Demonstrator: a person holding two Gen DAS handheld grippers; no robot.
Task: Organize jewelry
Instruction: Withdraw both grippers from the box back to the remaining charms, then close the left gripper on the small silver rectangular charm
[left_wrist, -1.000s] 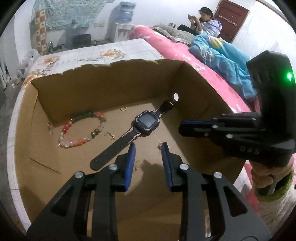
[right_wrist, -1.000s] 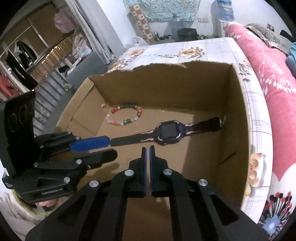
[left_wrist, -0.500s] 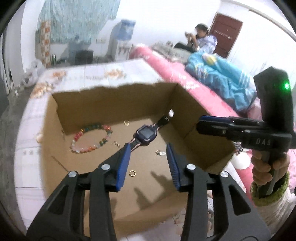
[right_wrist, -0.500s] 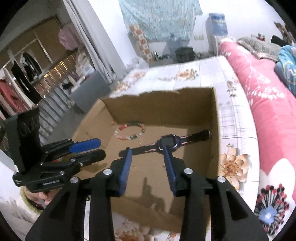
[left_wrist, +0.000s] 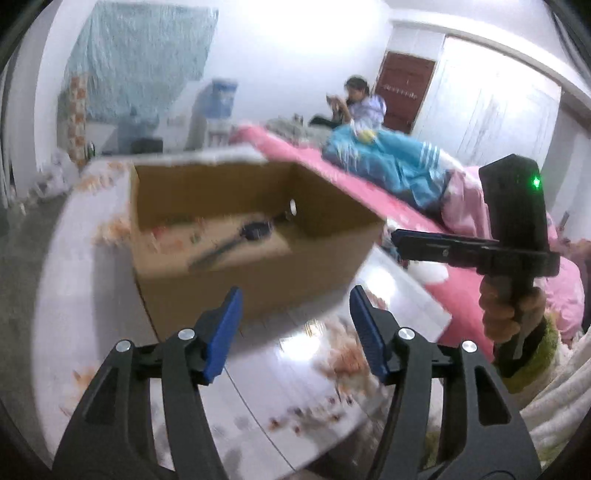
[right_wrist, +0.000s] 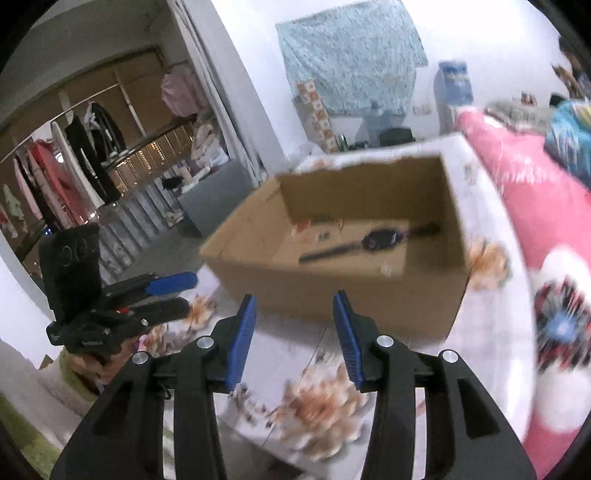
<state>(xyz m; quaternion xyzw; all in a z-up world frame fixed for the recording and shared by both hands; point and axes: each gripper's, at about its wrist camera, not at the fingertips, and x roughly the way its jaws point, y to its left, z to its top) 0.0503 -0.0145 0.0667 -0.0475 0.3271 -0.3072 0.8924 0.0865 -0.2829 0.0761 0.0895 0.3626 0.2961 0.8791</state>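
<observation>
- Both grippers hang over the floral tabletop (left_wrist: 295, 354), short of the box (right_wrist: 332, 291). Nothing lies between either pair of jaws.
- The left gripper (left_wrist: 295, 325) has its blue pads spread and is opening wider; only tabletop and the box's near wall show in the gap.
- The right gripper (right_wrist: 293, 328) is also spread and opening, a little narrower than the left, with the same near wall ahead of it.
- From the left gripper, the right one (left_wrist: 461, 251) stands off to its right, at about the box's near right corner. From the right gripper, the left one (right_wrist: 162, 295) sits to its left, beside the near left corner.
- The near wall of the box is the edge to clear: I judge that either gripper must go up and over it before it can come down inside.
- The watch (right_wrist: 376, 242) lies on the box floor, ahead of and beyond both grippers. Its long axis runs slantwise, the near strap end toward the left and the far end toward the back right corner.
- The right gripper looks the nearer to the watch face, though blur makes this uncertain.
- The bead bracelet (right_wrist: 317, 230) is a smear left of the watch, toward the back; the left gripper seems better placed for it.
- The floor around the watch looks open; the right wall stands close to its far strap end.
</observation>
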